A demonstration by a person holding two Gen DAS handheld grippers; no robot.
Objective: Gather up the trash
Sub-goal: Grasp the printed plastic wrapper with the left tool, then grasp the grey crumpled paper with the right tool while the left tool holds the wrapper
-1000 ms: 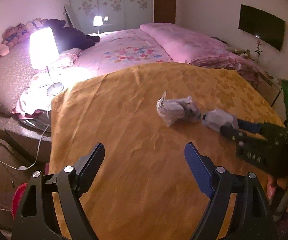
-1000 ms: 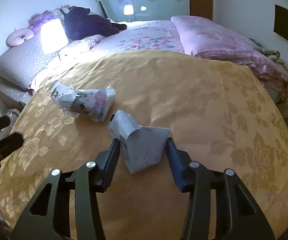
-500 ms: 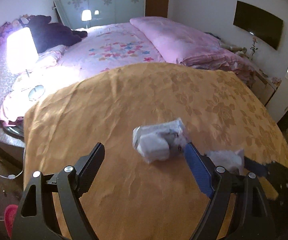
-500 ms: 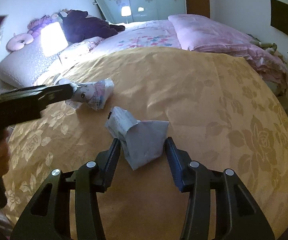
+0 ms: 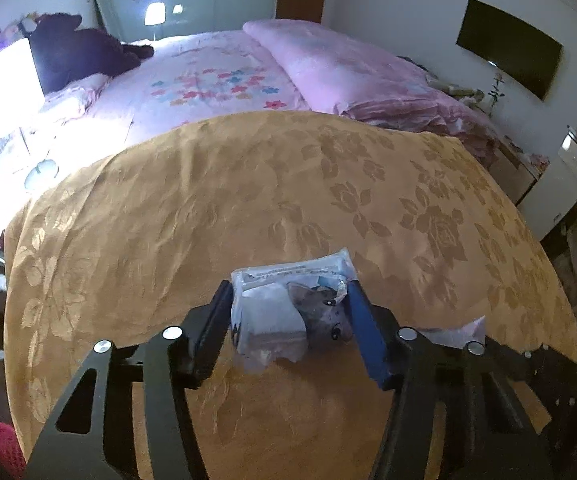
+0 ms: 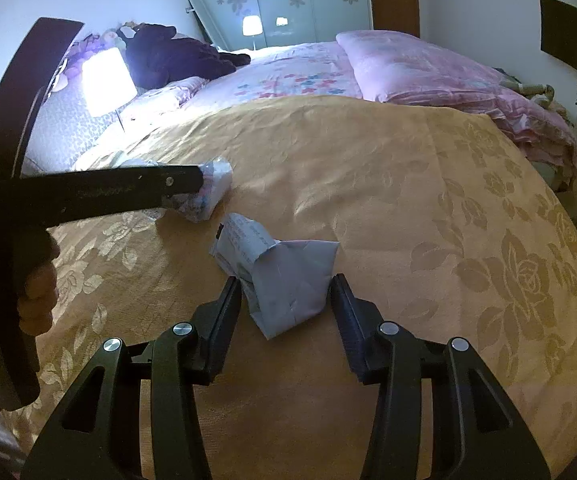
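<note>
Trash is what I am after, and both pieces lie on the gold bedspread (image 5: 248, 200) toward its near edge, one for each hand. My left tool (image 5: 288, 312) has come in from the left side of the bedspread over the last second and now straddles the printed wrapper (image 5: 284, 308); its jaws, wide apart a moment ago, are closing with the wrapper between them, and the pads look to be just meeting its sides, though I cannot call it a firm clamp yet. In the right wrist view that same tool (image 6: 192, 188) reaches across to the wrapper (image 6: 212, 192), confirming the contact. My right tool (image 6: 286, 300) has not shifted: its jaws sit around the crumpled grey paper (image 6: 288, 276), touching or nearly touching both flanks, the same as before. I judge both pickups are one squeeze from done. Soft, springy packaging like this may slip out as I lift.
</note>
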